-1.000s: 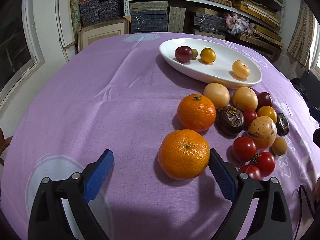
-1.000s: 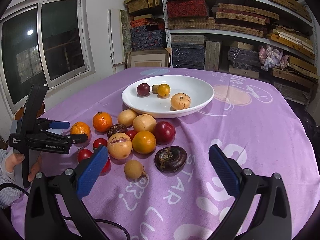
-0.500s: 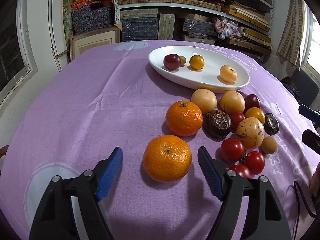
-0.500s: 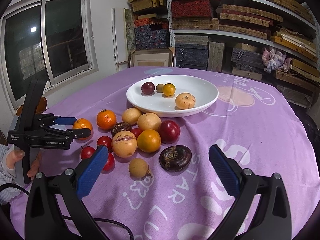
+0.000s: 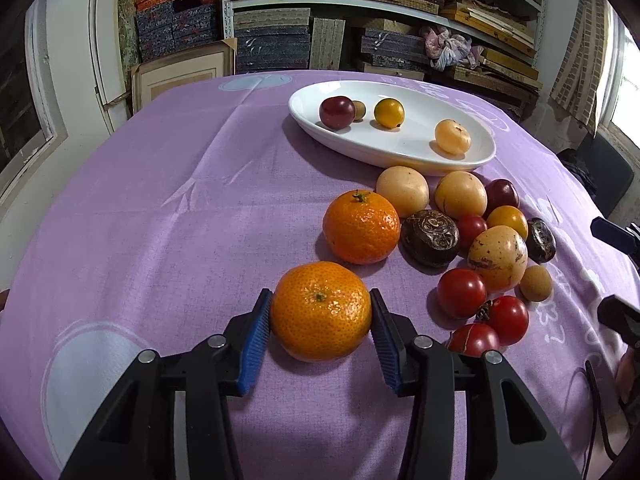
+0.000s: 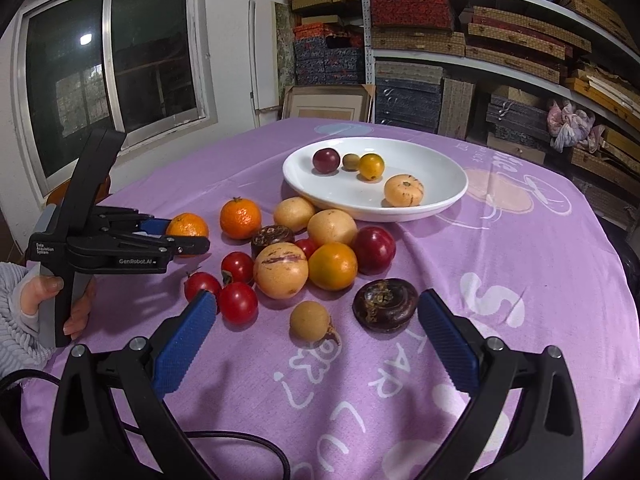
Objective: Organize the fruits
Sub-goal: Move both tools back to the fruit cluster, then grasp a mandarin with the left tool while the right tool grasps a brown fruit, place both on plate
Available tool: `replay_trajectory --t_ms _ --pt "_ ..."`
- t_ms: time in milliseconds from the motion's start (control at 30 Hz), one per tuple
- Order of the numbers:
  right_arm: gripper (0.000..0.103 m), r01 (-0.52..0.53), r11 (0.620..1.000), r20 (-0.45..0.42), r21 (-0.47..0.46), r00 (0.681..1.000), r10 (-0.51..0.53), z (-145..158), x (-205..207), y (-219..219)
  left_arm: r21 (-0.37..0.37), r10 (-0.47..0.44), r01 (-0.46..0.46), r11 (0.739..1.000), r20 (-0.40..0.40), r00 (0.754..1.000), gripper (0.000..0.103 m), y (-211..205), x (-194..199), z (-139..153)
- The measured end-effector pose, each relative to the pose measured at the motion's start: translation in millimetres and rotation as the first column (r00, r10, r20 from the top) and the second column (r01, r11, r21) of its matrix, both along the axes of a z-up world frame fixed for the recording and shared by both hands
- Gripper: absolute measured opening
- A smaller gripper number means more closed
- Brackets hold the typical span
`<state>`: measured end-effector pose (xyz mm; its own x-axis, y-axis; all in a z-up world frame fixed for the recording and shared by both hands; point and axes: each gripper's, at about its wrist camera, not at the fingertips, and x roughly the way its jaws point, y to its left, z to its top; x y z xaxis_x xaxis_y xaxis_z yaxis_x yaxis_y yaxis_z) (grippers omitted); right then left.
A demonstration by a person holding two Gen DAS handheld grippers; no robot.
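Note:
A mandarin (image 5: 320,310) lies on the purple cloth between the blue pads of my left gripper (image 5: 320,295). The jaws are closing, and both pads touch its sides. The right wrist view shows the same mandarin (image 6: 187,225) inside the left gripper (image 6: 194,240), held by a hand at the left. A second mandarin (image 5: 361,227) sits just beyond it. The white oval plate (image 5: 400,156) at the back holds several small fruits. My right gripper (image 6: 317,298) hovers open over the cloth, with a longan (image 6: 310,321) and a dark wrinkled fruit (image 6: 386,305) ahead of it.
A cluster of tomatoes (image 6: 238,302), yellow passion fruits (image 6: 281,270), an orange tomato (image 6: 333,266) and a red plum (image 6: 374,250) lies between the mandarins and the plate (image 6: 440,200). Shelves of boxes stand behind the table. A cable (image 6: 240,438) runs along the near edge.
The left gripper's jaws have come in from wide apart to touch the near mandarin on both sides. The right gripper has stayed open, with almost no shift.

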<state>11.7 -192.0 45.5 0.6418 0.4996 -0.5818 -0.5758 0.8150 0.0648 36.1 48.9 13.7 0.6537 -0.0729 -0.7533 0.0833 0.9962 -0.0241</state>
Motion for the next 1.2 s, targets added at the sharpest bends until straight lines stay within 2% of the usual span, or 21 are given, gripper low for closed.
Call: replay_trajectory --t_ms 67,100,133,300,467,533,733,967,1100,1200 --pt "0.086 -0.018 1.0 -0.013 -0.017 1.0 0.018 -2.0 -0.6 5.3 -0.001 0.0 0.0 1.0 0.0 1.0 0.048 0.1 0.0 -0.1" --pt "0.069 -0.025 0.999 -0.027 -0.029 0.999 0.024 -3.9 0.4 7.5 -0.001 0.0 0.0 1.0 0.0 1.0 0.048 0.0 0.0 -0.1" --pt "0.061 -0.028 0.999 -0.048 -0.037 0.999 0.026 -6.3 2.6 8.8 0.0 0.0 0.0 1.0 0.0 1.0 0.048 -0.5 -0.2 -0.2" --pt "0.059 -0.017 1.0 -0.11 -0.025 0.994 0.014 -13.0 12.7 6.3 0.003 0.001 -0.001 1.0 -0.001 1.0 0.048 0.0 -0.4 -0.8" --pt "0.044 -0.036 0.998 -0.159 -0.06 0.987 0.026 -20.8 20.2 16.6 0.002 0.001 -0.001 1.0 -0.009 1.0 0.048 1.7 0.2 -2.7" --pt "0.033 -0.04 0.997 -0.172 -0.071 0.985 0.027 -23.5 21.5 19.6 0.002 0.001 -0.001 1.0 -0.01 1.0 0.048 2.0 -0.2 -3.1" --pt "0.027 -0.025 0.998 -0.233 -0.066 0.972 0.009 -31.2 31.5 18.2 -0.009 -0.001 0.001 1.0 -0.03 1.0 0.048 3.0 4.4 -6.4" --pt "0.026 -0.006 0.999 -0.208 -0.033 0.978 -0.001 -25.5 28.6 10.3 -0.024 -0.008 0.008 1.0 -0.011 1.0 0.048 6.9 5.0 -5.3" --pt "0.026 0.035 0.999 -0.174 0.004 0.984 -0.034 -7.3 34.3 -5.0 -0.047 -0.015 0.016 0.999 0.025 1.0 0.048 6.6 8.6 10.4" --pt "0.026 0.093 0.995 -0.126 0.028 0.988 -0.088 21.5 53.5 -16.1 -0.023 -0.022 0.023 0.999 0.063 0.998 0.048 -0.5 30.0 37.7"
